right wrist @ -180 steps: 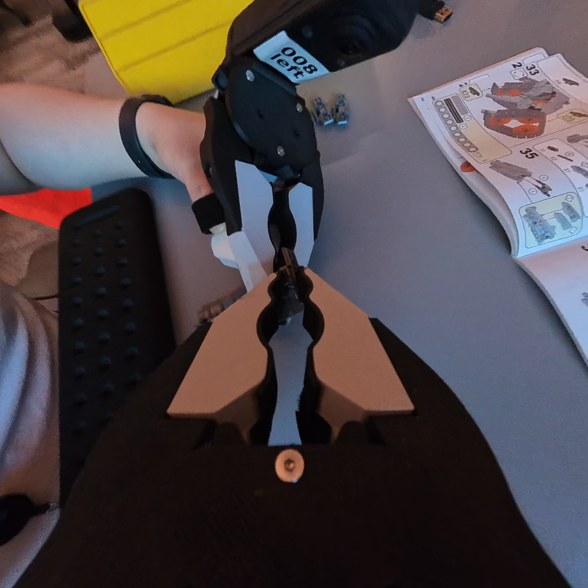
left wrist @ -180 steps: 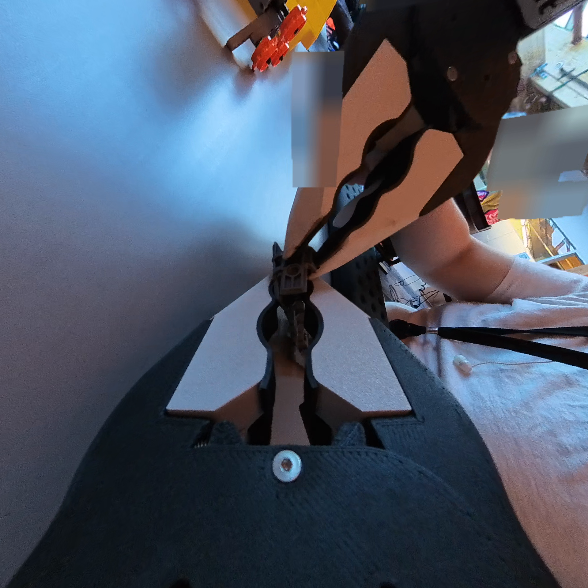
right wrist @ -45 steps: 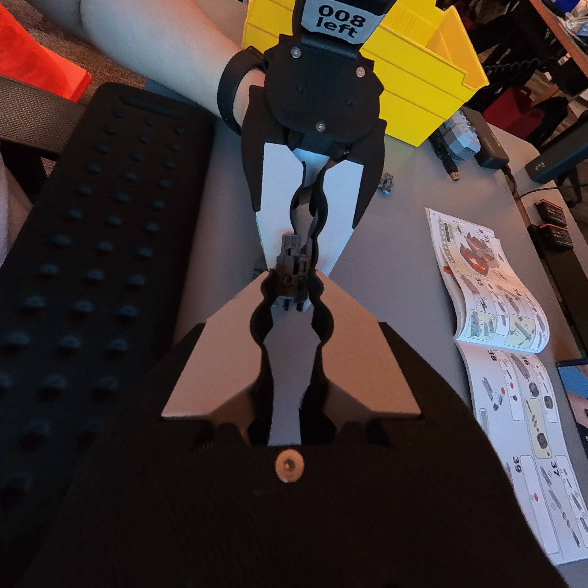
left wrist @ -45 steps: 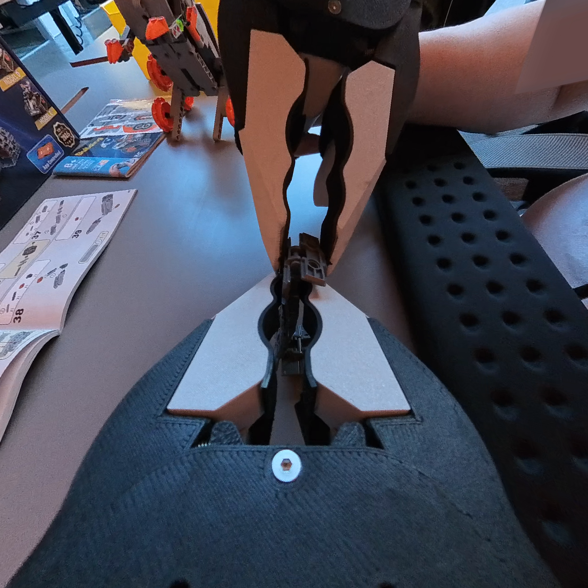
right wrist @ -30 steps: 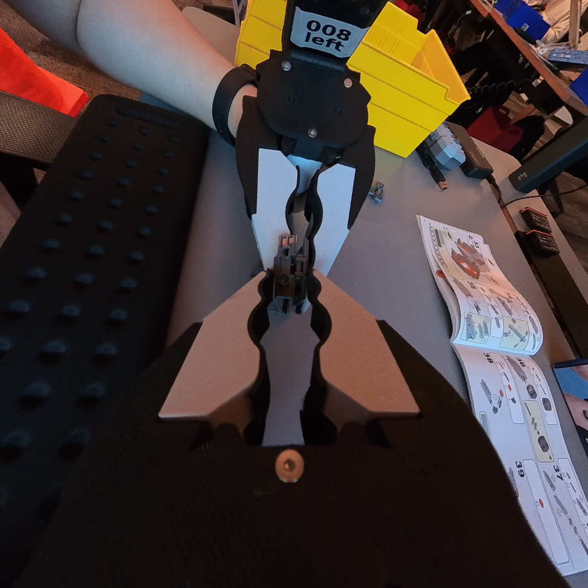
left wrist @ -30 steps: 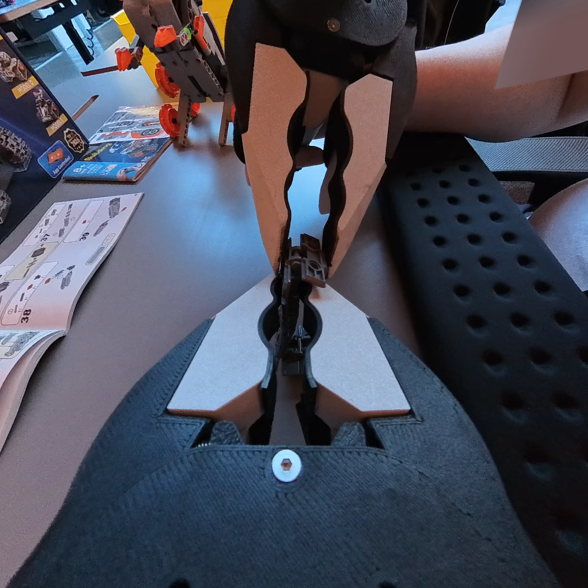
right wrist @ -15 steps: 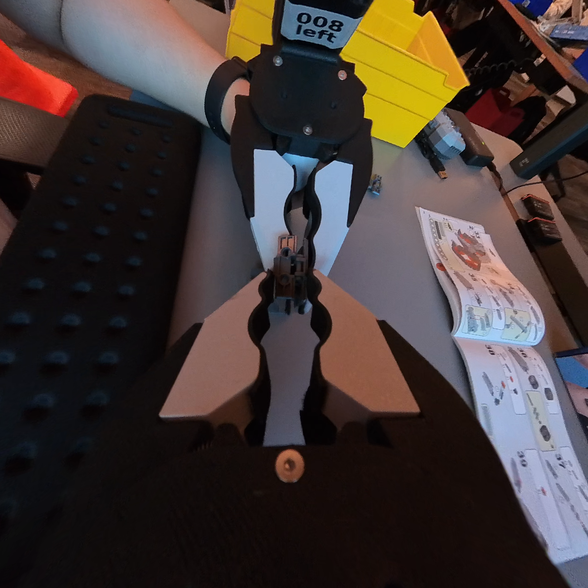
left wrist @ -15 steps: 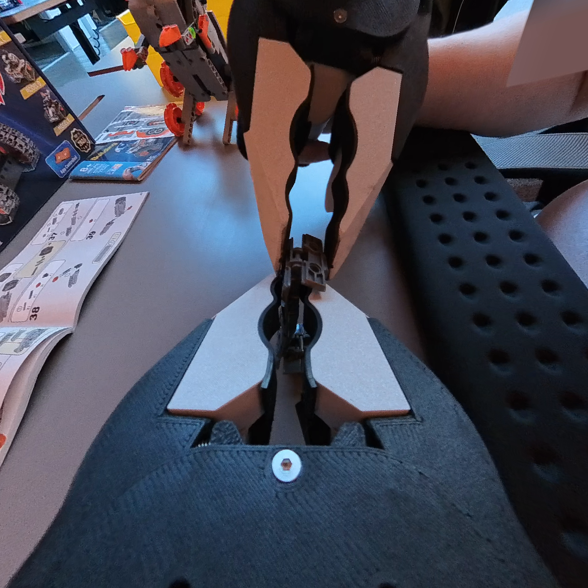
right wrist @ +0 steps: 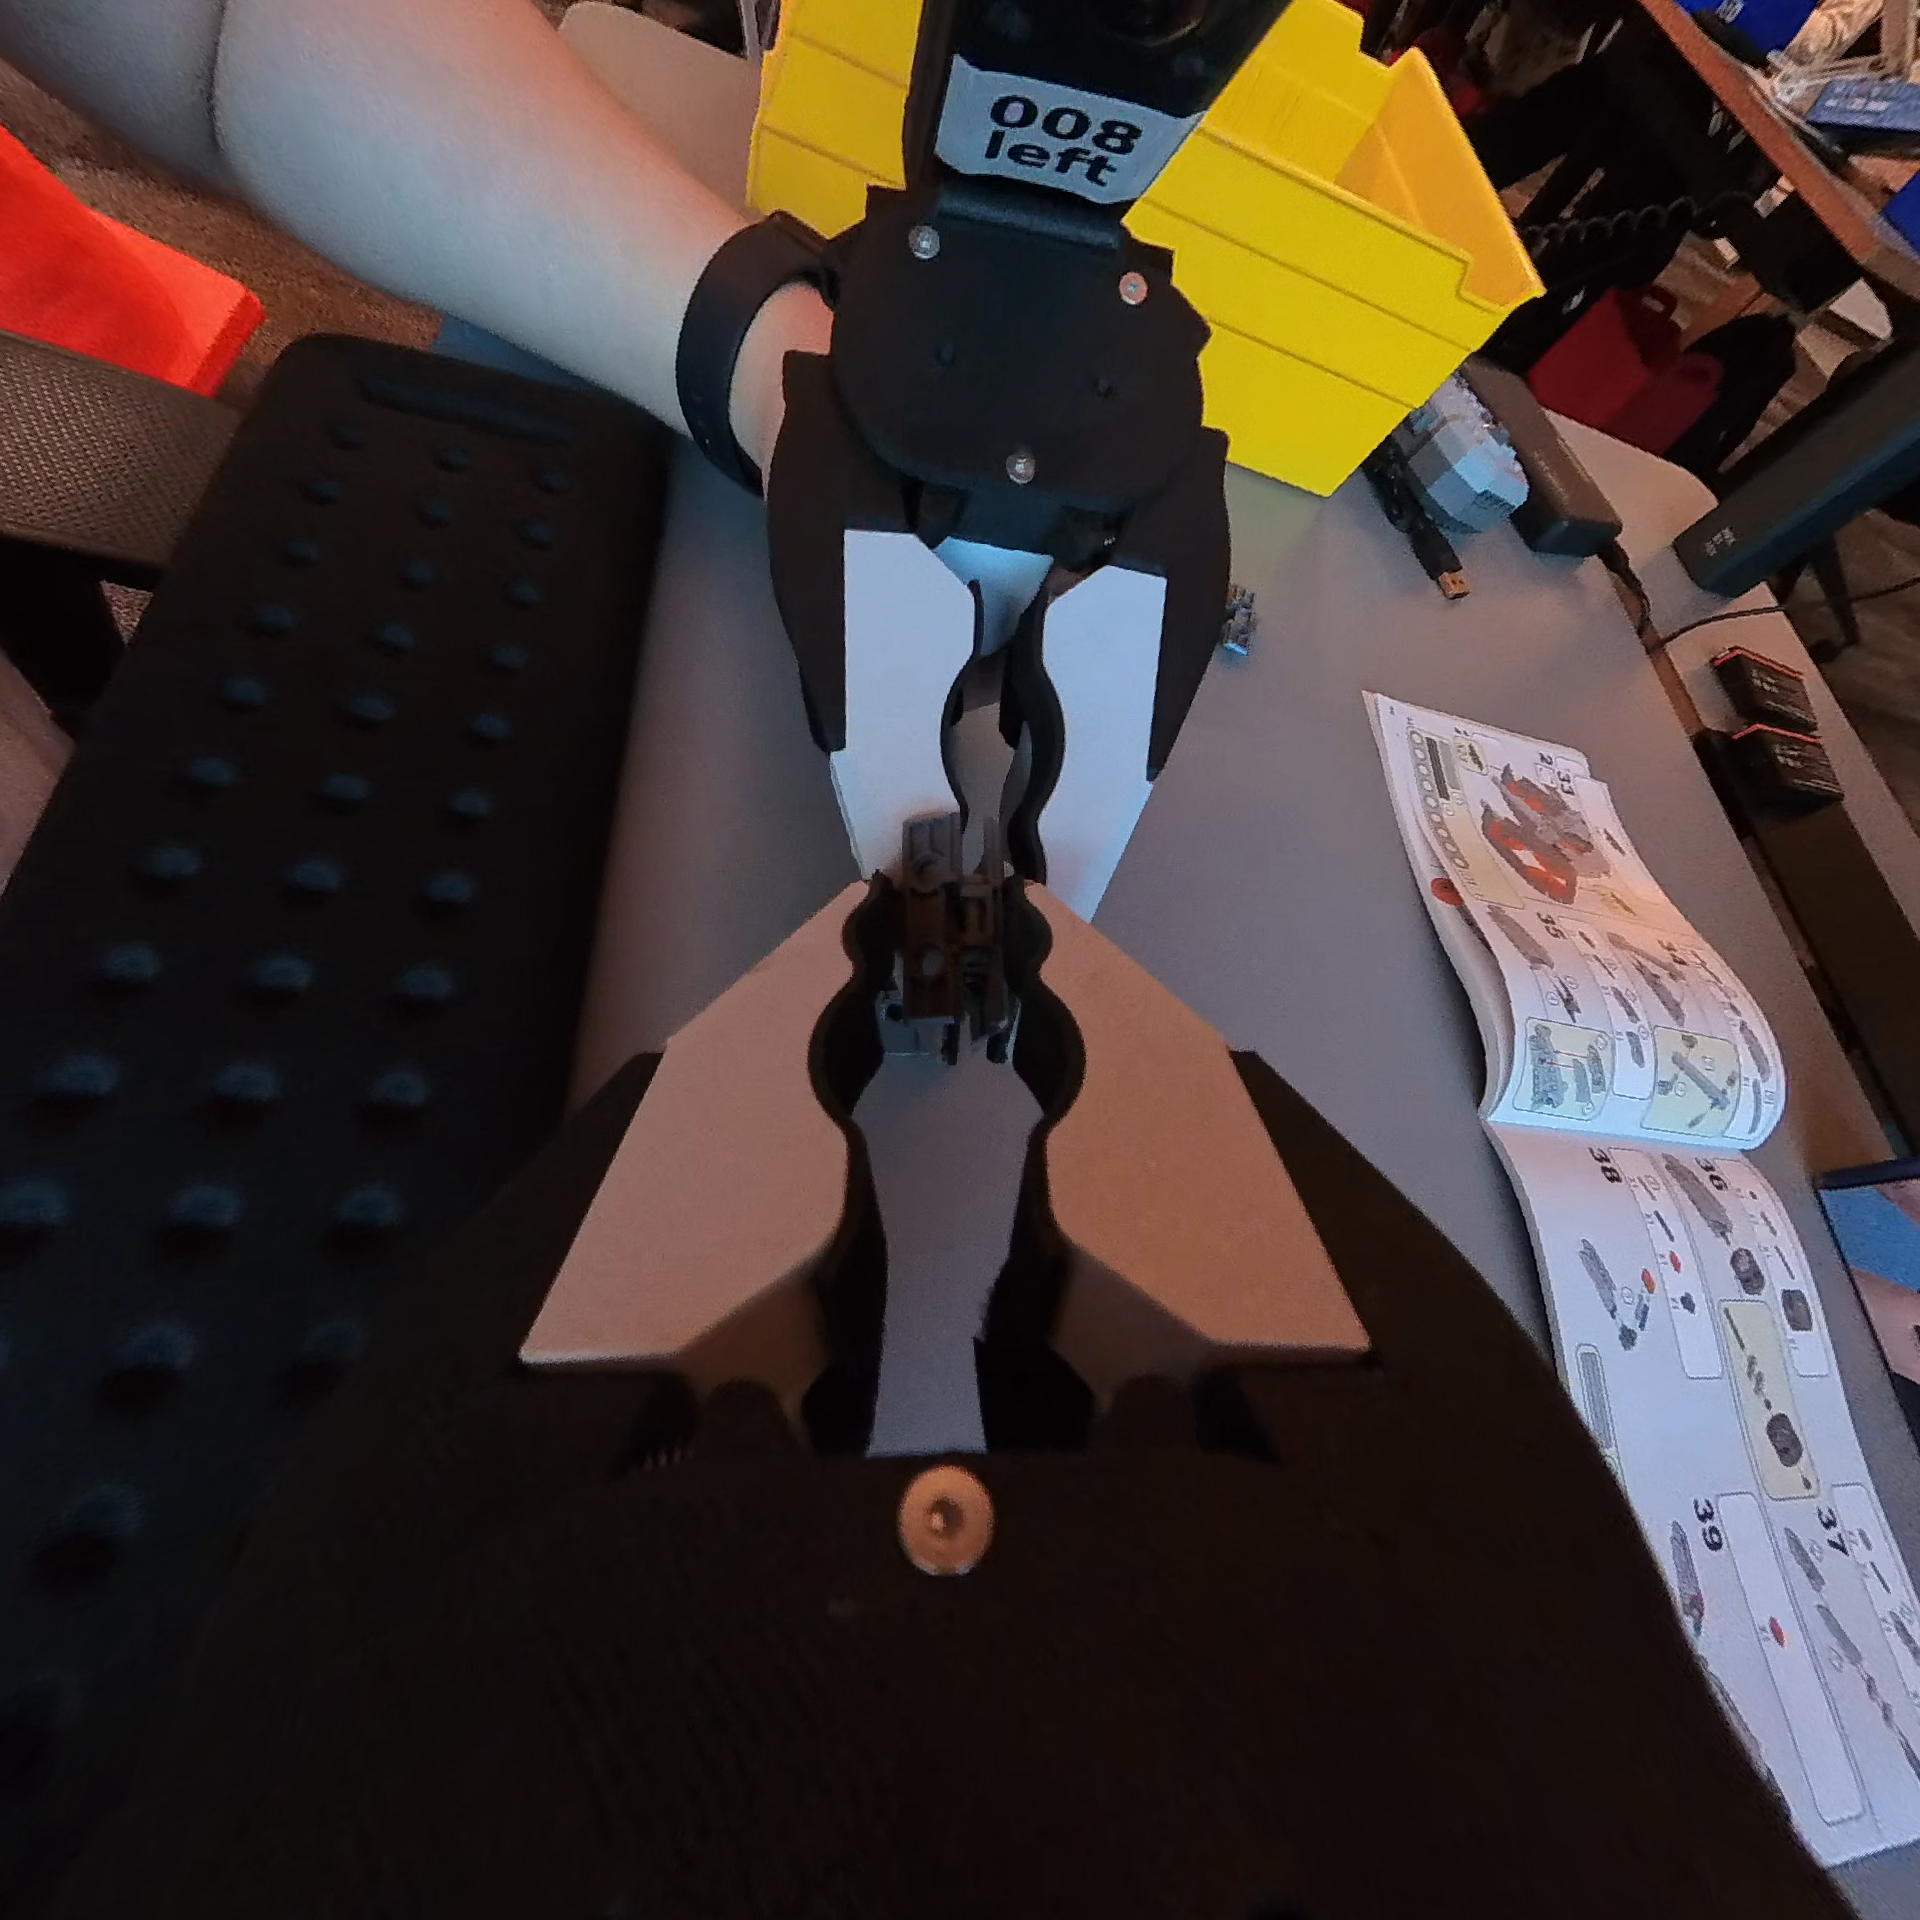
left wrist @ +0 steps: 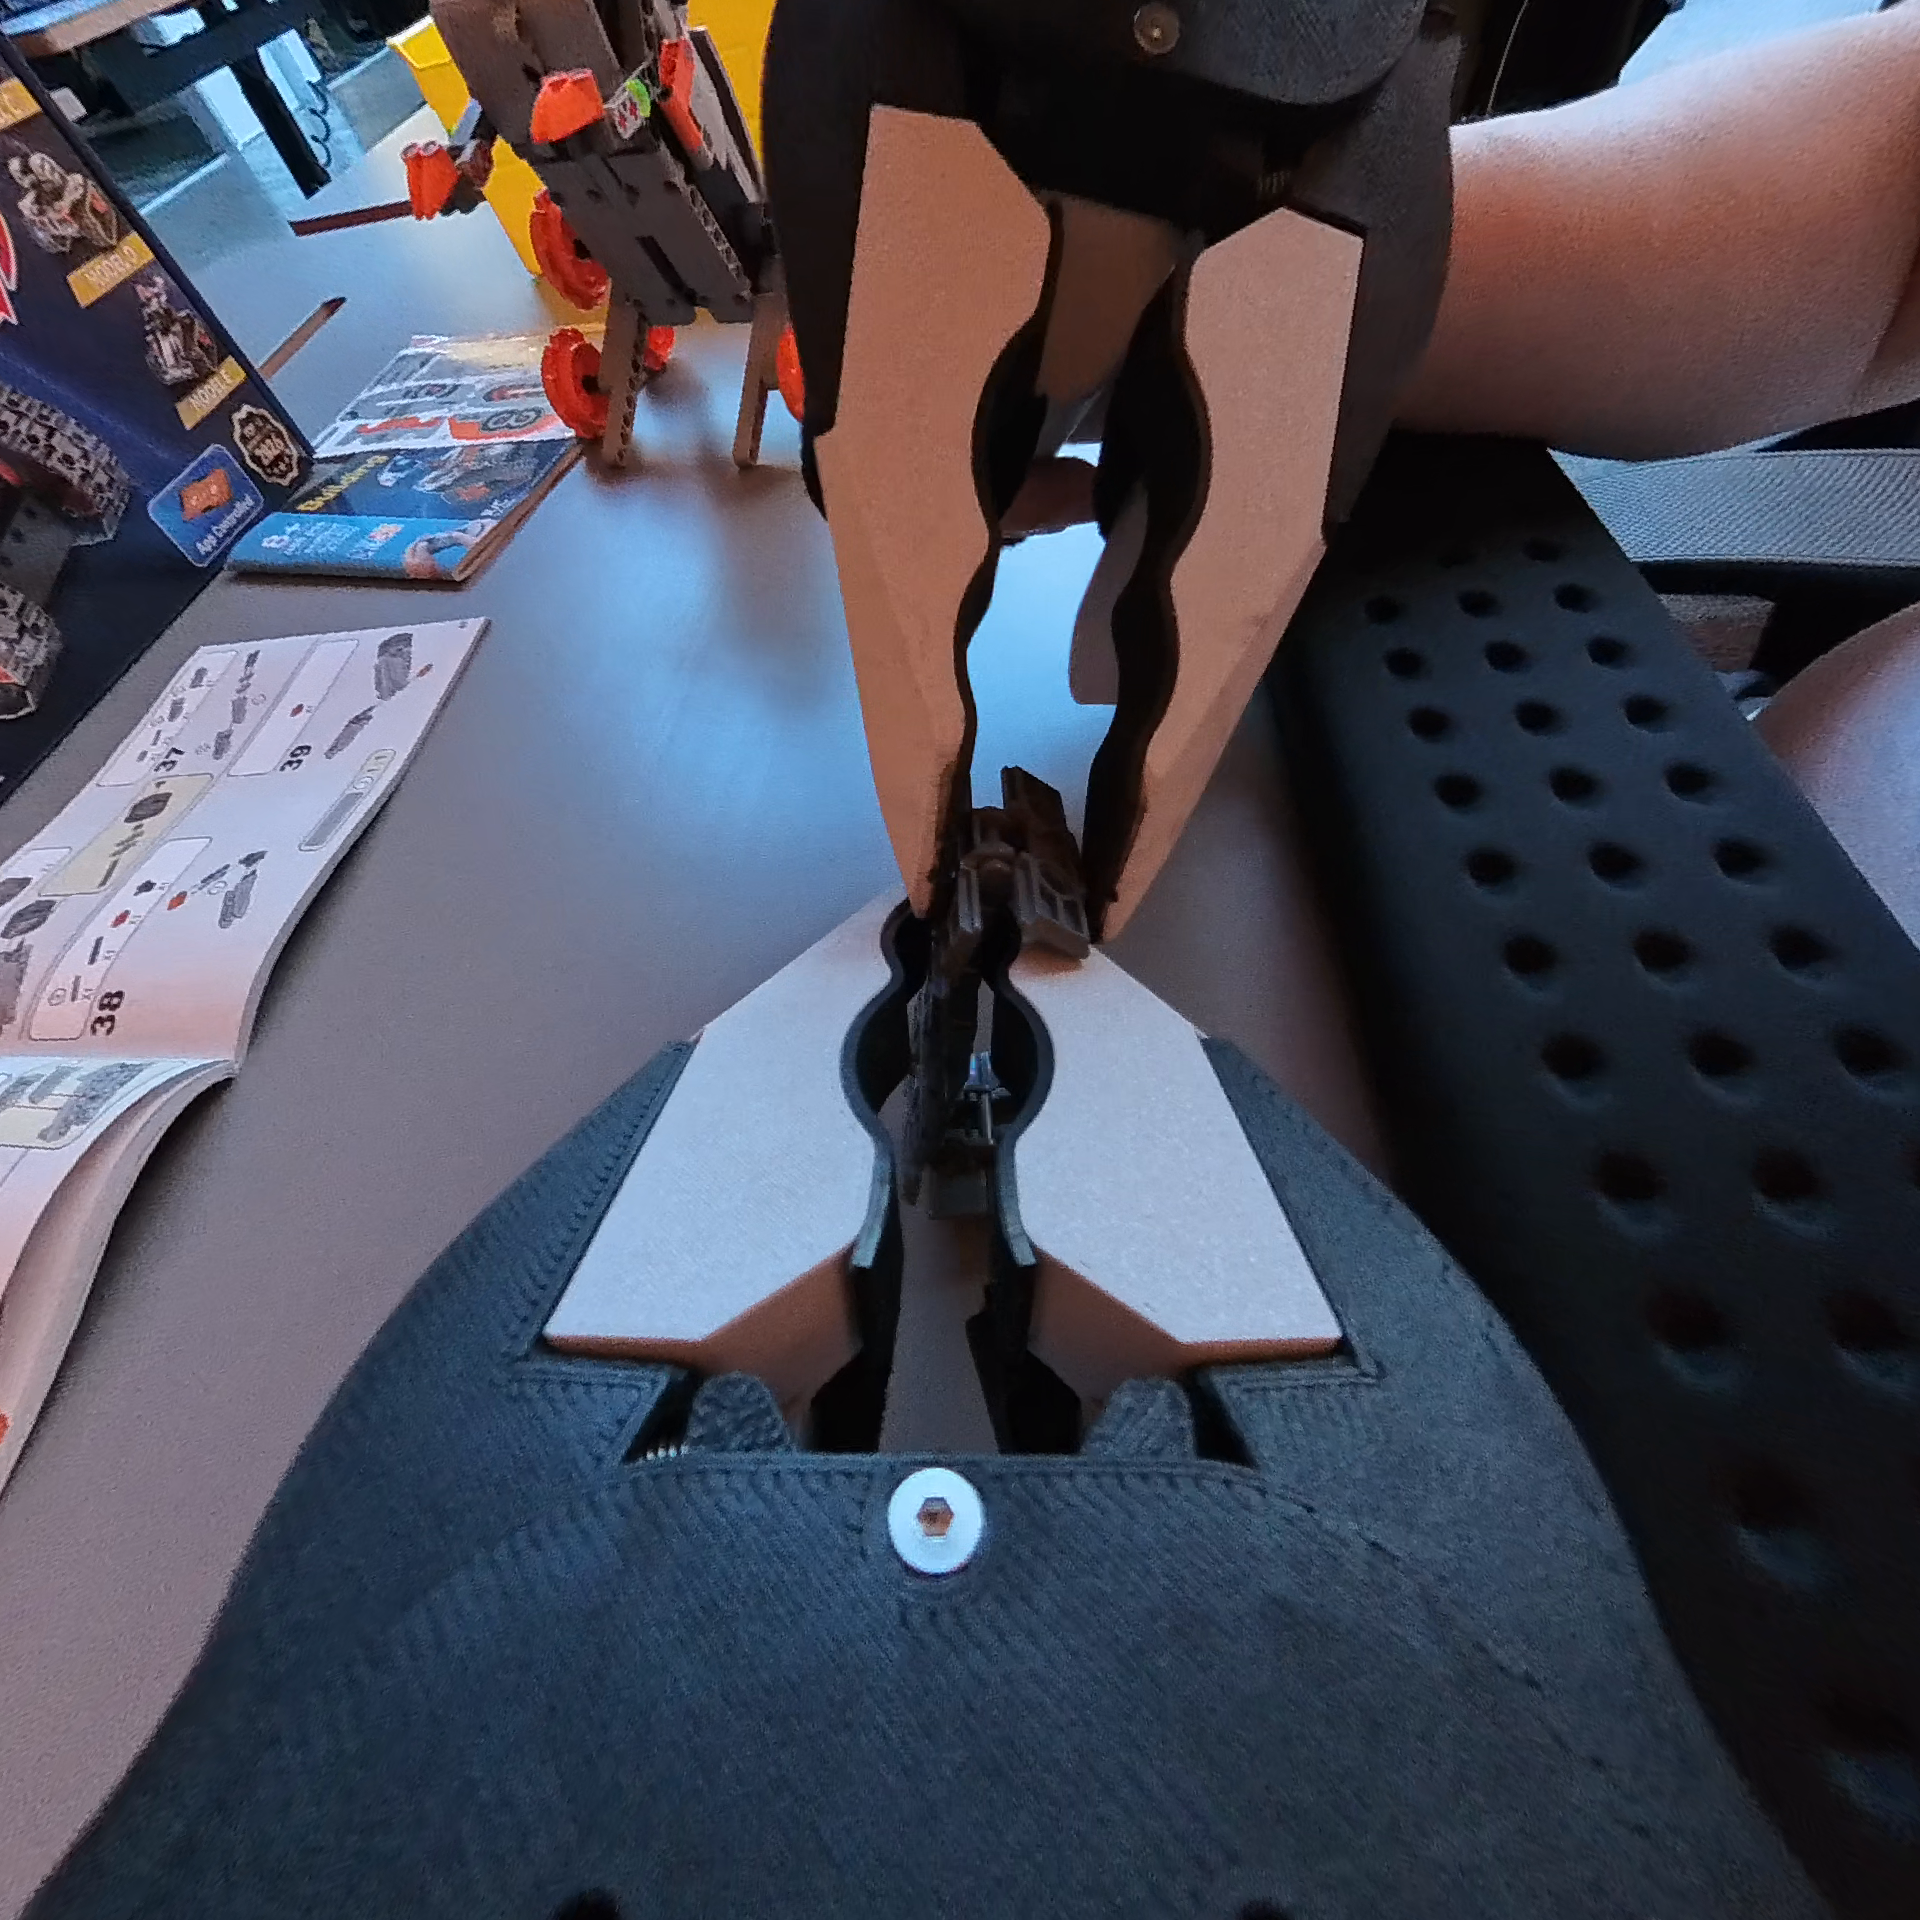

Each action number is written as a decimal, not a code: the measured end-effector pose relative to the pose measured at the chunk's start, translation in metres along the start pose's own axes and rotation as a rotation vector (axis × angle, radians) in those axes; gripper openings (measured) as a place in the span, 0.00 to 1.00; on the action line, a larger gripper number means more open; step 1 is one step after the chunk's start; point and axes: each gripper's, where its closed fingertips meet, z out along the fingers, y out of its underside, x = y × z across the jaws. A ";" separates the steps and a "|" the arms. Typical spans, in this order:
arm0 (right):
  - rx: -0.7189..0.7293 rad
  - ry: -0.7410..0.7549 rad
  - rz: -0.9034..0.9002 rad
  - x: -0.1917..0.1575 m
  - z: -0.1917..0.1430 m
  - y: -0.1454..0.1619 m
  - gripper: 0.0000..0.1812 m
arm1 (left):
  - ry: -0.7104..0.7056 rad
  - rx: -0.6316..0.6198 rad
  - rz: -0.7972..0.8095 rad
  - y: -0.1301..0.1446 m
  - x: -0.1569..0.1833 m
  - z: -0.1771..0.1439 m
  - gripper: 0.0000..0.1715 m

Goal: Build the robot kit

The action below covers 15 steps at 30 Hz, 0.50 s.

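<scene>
Dark grey-brown brick assembly, small, gripped by both claws

Both the left gripper and right gripper clamp a dark brick assembly.

Grey table. Open manual on its left side, closed booklet beyond it, dark blue box at the left edge. Grey brick model with orange wheels stands behind the booklet. Black perforated pad along the right side. In the right wrist view: yellow bin at the far end, grey block with cable just beside it, two small black packs near the table edge.
</scene>
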 end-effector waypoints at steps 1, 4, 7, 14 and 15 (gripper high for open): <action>0.005 0.007 0.005 0.002 0.000 0.000 0.11 | -0.011 0.001 -0.005 0.000 -0.002 0.000 0.04; 0.041 0.021 0.029 0.008 0.000 0.000 0.11 | -0.003 0.005 -0.073 0.000 -0.007 -0.002 0.04; 0.039 0.063 -0.007 0.015 -0.007 0.008 0.22 | 0.029 0.011 -0.183 0.000 -0.009 -0.002 0.04; 0.009 0.239 -0.284 0.024 -0.017 0.003 0.11 | 0.189 0.027 -0.518 0.002 -0.010 -0.004 0.04; 0.001 0.245 -0.296 0.024 -0.015 0.004 0.09 | 0.197 0.025 -0.544 0.003 -0.011 -0.004 0.03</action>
